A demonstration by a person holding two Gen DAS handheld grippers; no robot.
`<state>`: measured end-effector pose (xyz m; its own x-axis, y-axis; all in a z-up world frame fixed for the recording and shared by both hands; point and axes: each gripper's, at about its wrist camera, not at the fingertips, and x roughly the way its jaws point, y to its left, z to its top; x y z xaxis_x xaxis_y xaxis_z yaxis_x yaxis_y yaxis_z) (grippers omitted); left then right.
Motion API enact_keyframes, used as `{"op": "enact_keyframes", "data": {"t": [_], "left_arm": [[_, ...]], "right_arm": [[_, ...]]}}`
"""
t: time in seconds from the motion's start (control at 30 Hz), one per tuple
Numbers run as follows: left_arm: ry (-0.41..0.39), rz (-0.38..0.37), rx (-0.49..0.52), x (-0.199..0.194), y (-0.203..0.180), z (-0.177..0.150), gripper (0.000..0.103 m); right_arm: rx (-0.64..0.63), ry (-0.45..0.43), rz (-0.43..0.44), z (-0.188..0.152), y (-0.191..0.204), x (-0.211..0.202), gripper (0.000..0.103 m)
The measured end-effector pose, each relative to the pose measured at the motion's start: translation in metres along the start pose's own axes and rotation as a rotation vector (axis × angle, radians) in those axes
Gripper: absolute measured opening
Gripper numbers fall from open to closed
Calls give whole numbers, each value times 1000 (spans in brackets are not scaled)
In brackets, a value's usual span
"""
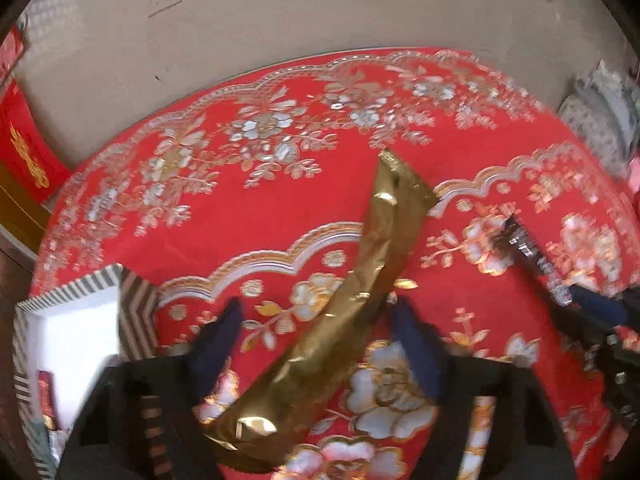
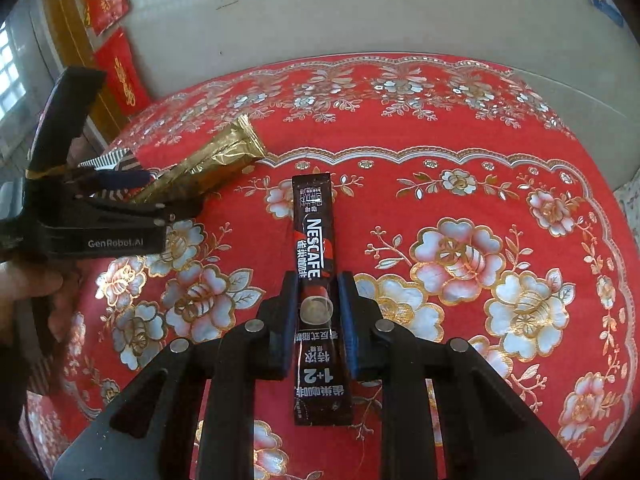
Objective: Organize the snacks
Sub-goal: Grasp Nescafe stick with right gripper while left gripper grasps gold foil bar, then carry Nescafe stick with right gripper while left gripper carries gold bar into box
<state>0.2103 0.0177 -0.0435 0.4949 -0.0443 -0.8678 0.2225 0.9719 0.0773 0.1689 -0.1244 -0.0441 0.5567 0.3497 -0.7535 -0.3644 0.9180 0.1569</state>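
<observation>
Over the red floral tablecloth, right gripper clamps Nescafé sachet; left gripper jaws apart astride gold sachet, not pressing it.

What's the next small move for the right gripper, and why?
Probably carry the Nescafe stick toward the striped box. The right gripper is already shut on it, and the box sits open at the table's left edge. The left gripper straddles the gold packet.

A home: red floral tablecloth on the table, red festive hangings on the wall.
</observation>
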Motion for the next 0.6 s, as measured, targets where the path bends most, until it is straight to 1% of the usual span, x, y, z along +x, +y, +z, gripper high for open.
{"op": "enact_keyframes", "data": {"t": [0.03, 0.07, 0.1, 0.13, 0.2, 0.27, 0.4, 0.47, 0.6], "left_arm": [[2, -10, 3, -3, -2, 1, 26], [5, 7, 22, -5, -6, 0, 21], [6, 22, 40, -6, -12, -1, 20], [4, 22, 50, -9, -15, -3, 19], [-3, -6, 43, -14, -16, -10, 19], [-20, -10, 30, -23, -14, -18, 19], [-61, 19, 10, -46, -11, -31, 19], [-96, 62, -4, -63, -11, -41, 19], [-208, 69, -55, -101, -14, -64, 19]], "right_arm": [[-2, 1, -3, 0, 1, 0, 20], [-3, 0, -5, -1, 2, 0, 20], [-4, 0, -7, 0, 2, 0, 20], [-9, 1, -10, -1, 3, 0, 20], [-26, 3, -21, -1, 5, 0, 20], [-35, 1, -27, -2, 7, -2, 19], [-36, -6, -29, -3, 7, -3, 19], [-43, -7, -35, -4, 9, -4, 19], [-62, -17, -45, -8, 14, -6, 19]]}}
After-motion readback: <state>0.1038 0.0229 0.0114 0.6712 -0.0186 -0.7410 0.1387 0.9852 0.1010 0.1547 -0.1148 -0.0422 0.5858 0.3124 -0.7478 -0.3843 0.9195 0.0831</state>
